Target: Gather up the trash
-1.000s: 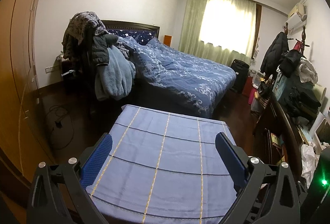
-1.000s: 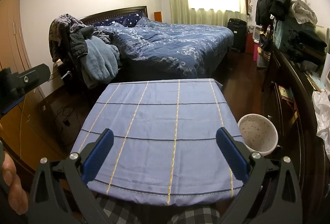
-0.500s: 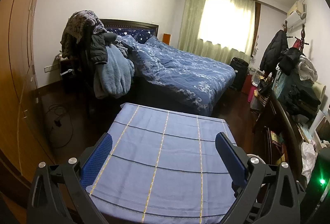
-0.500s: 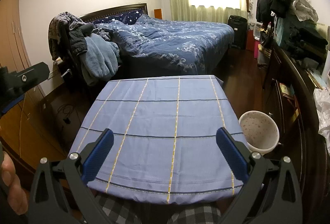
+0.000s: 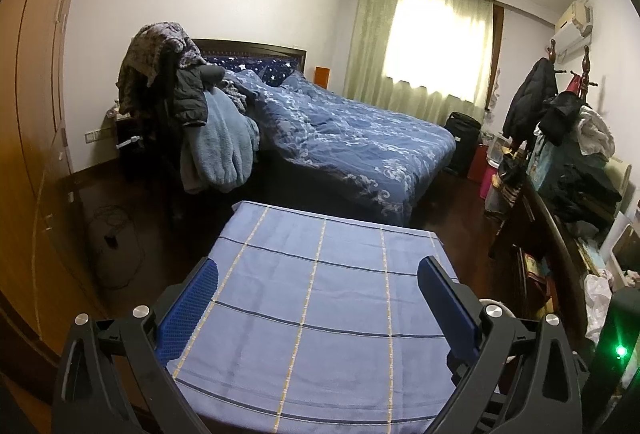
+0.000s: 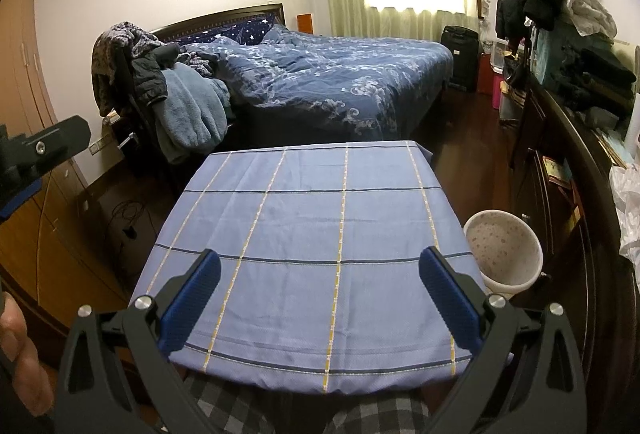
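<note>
**Both grippers spread over the cloth-covered table**

Left wrist view: your left gripper [image 5: 318,298] hangs spread wide, holding nothing, above the blue checked tablecloth [image 5: 320,314].

Right wrist view: your right gripper [image 6: 320,288] is likewise spread and empty; the white bin [image 6: 503,251] stands just beside the table's right edge.

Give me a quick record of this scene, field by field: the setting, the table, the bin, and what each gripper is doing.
setting: bedroom with a bed under a blue quilt
table: covered by a blue checked tablecloth; no trash visible on it
bin: white wastebasket on the floor, right of the table
left gripper: open, holding nothing, above the cloth
right gripper: open, holding nothing, above the cloth
clutter: clothes heaped on a chair beside the bed
</note>
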{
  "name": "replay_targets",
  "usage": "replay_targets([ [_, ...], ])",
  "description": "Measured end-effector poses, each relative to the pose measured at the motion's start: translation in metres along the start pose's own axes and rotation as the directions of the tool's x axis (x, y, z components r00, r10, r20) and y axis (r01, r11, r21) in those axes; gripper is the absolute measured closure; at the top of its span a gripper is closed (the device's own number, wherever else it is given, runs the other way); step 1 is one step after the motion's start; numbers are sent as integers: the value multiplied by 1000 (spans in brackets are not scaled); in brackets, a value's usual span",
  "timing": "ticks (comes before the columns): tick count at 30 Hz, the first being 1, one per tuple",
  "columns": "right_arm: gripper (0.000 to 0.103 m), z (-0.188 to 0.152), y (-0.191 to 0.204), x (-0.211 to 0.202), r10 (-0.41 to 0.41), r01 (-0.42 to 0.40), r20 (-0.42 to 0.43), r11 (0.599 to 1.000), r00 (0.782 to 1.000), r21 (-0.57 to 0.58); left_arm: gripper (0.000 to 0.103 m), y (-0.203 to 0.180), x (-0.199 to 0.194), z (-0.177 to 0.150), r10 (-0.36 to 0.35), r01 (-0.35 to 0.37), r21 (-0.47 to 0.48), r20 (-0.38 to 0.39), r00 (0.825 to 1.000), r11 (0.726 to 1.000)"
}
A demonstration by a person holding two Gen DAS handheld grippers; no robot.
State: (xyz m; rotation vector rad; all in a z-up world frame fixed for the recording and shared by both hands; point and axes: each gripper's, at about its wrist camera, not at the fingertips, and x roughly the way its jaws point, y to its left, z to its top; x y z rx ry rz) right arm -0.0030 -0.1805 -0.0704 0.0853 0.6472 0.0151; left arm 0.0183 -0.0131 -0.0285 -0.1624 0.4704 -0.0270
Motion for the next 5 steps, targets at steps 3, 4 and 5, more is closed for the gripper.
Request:
replay_targets([
  [3,3,0,0,1,-1,1,1,1000,1000,2,4,-1,-1,0,-19,19,-1,-1,1000,1000],
  [4,3,0,-1,1,-2,2,1,1000,1000,3,4,-2,-1,0,-21,21,4,-2,1000,1000],
  [5,3,0,-1,0,-3,3,1,1000,1000,5,4,-3,-1,-1,-21,21,12,-1,1000,1000],
])
